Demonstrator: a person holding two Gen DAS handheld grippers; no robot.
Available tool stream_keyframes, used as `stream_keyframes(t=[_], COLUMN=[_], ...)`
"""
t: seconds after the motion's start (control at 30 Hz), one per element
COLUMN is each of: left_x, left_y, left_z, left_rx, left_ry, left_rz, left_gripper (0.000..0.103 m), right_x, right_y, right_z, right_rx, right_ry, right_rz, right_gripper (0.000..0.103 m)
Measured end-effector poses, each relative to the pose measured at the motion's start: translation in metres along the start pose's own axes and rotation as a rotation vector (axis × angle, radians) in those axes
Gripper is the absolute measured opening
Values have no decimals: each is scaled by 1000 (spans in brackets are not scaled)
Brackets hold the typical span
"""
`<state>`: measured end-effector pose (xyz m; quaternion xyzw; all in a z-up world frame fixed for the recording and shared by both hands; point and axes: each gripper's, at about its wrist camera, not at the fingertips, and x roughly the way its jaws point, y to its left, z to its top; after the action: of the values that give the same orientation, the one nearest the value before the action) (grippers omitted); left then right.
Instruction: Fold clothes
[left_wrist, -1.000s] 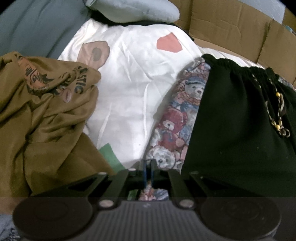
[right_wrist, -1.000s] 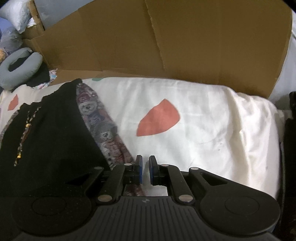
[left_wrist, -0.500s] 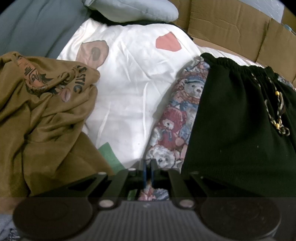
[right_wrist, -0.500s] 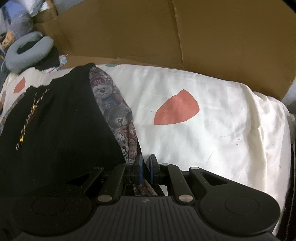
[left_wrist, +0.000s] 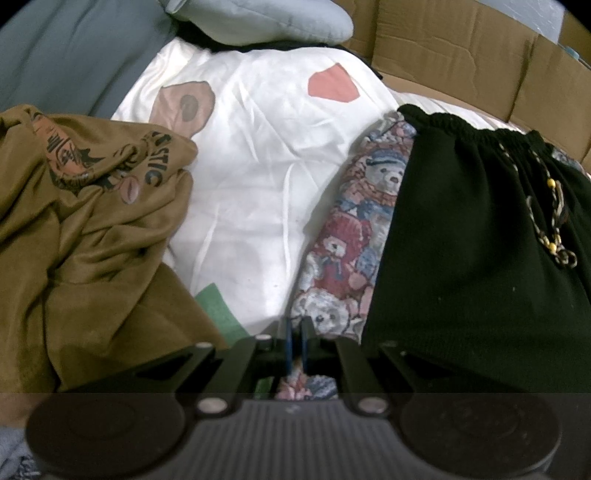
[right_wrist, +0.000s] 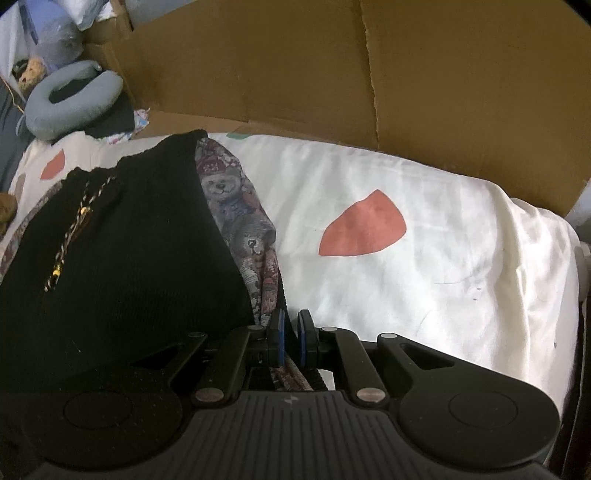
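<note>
Black garment (left_wrist: 461, 258) with a teddy-bear-print panel (left_wrist: 354, 243) lay spread on the white sheet (left_wrist: 251, 192), its gathered waistband toward the cardboard wall (right_wrist: 295, 66). Left gripper (left_wrist: 295, 338) was clamped on the near edge of the bear-print fabric, jaws nearly together. Right gripper (right_wrist: 289, 334) was likewise pinched on the garment's opposite near edge, bear print and a black hem showing between its blue pads (right_wrist: 280, 334). An olive printed shirt (left_wrist: 85, 229) lay crumpled well to the left; a grey neck pillow (right_wrist: 70, 99) sat beyond the sheet.
</note>
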<state>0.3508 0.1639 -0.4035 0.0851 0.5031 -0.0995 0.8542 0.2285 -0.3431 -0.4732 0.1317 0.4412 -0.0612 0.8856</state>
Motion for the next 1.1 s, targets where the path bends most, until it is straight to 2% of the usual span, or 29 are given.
stream_keyframes(t=[0.3,0.5,0.77,0.93,1.0,1.1], left_x=[0,0,0,0,-1,-3], left_y=[-1,-1,-1,-3,-3,-4], left_z=[0,0,-1,-1,-1,-2], left_rx=[3,3,5,13,17,26], left_ry=[1,2,4,4,3,-6], left_rz=[0,0,2,8,10,20], left_gripper=[5,5,5,5,5,4], right_x=[-3,2,12,18,20,17], right_y=[-6,-4,4,16,20,21], right_z=[0,-2,-7,-5,-3,1], right_rx=[60,57,16,-72,-108,-138], right_ry=[-45,-28,13,39,53,61], right_rz=[21,32,14,-14,-21,-37], right_gripper=[7,7,6,6,0,0])
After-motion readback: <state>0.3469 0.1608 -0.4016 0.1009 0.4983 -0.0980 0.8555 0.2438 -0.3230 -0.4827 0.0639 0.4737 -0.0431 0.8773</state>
